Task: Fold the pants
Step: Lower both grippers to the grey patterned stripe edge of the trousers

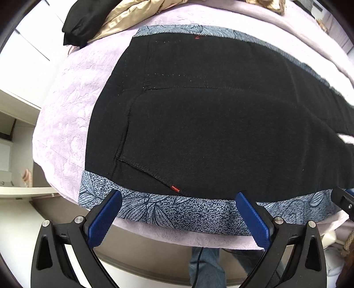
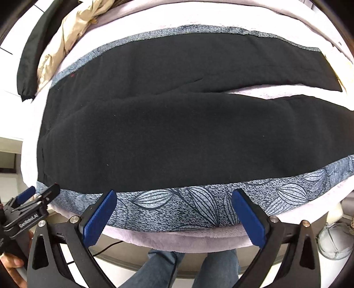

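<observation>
Black pants [image 1: 210, 124] lie flat on a blue leaf-patterned cloth [image 1: 177, 210], waist end to the left with a small red tag near the front edge. In the right wrist view the pants [image 2: 188, 137] stretch right, the two legs parted by a narrow gap at the far right. My left gripper [image 1: 179, 197] is open and empty, just in front of the pants' near edge. My right gripper [image 2: 174, 195] is open and empty over the cloth's [image 2: 199, 208] front strip. The left gripper also shows at the right wrist view's left edge [image 2: 39, 197].
The cloth lies on a lilac plush blanket [image 1: 66, 133] covering the bed. A black garment [image 1: 84, 20] and a beige jacket [image 1: 132, 13] lie at the back left. The person's jeans-clad legs [image 2: 188, 268] stand in front. A glass jar [image 2: 334, 241] sits low right.
</observation>
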Demonstrator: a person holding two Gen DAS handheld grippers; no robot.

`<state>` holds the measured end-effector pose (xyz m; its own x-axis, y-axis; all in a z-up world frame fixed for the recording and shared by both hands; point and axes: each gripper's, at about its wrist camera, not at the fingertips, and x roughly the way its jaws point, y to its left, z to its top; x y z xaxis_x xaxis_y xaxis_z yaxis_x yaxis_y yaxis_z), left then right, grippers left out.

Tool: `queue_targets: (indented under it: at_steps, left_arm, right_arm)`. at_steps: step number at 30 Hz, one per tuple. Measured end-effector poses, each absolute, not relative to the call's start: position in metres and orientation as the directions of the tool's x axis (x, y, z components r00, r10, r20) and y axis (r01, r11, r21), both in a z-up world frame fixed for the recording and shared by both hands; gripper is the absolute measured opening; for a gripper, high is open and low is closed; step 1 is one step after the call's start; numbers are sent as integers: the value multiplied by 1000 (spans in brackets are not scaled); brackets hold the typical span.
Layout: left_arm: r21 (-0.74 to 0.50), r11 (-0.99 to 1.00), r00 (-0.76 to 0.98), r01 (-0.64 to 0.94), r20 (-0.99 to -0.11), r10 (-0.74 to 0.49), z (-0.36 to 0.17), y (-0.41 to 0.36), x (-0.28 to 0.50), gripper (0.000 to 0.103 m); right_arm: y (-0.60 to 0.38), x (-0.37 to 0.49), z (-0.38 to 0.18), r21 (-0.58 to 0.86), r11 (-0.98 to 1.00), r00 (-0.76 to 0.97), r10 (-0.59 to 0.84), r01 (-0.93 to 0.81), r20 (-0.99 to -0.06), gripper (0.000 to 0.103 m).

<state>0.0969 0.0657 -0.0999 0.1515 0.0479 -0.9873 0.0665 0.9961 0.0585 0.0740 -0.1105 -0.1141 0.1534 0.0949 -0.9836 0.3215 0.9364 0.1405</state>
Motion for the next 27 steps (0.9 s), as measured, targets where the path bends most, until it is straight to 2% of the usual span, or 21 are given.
queue_targets:
  at_steps: [2,5,6,8,9,13,17,22,26,27]
  left_arm:
    - [-10,999,172,39,-985,-17,-101,77,99,103]
    - [-131,991,184,30,-974,-134,-100,92,98,103]
    - [-151,988,192,29,-969,-153,-100,95,97,103]
    - [-164,986,196,39,-966,-169,-102,102,95,103]
    - [-176,984,194,41,-964,-181,-103,106,94,103]
    - [-230,973,163,-4,-960,-226,-113,121,87,103]
    - [-184,983,162,-10,-970,-180,-117,126,79,103]
    - [-217,976,142,-12,-967,-213,-114,128,69,103]
    - [-248,968,148,-49,-960,-238,-110,137,62,103]
    - [-256,965,148,-57,-958,-245,-109,140,59,103]
  right_arm:
    - [-112,73,-112,202,927,186,149,316,-971,103]
    - [-114,69,-114,417,864,236,359,281,-903,103]
    - [-113,65,-117,518,814,249,461,262,-851,103]
    - [-110,58,-125,594,767,238,546,244,-803,103]
    - [-107,51,-132,608,756,215,569,240,-793,99]
    - [-108,31,-163,611,730,158,594,306,-789,61]
    - [-119,23,-174,680,638,227,647,361,-728,58]
    - [-127,29,-159,749,574,334,671,331,-662,57]
    - [-122,40,-175,757,541,310,696,365,-647,57]
    - [-116,46,-183,751,541,296,698,378,-652,55]
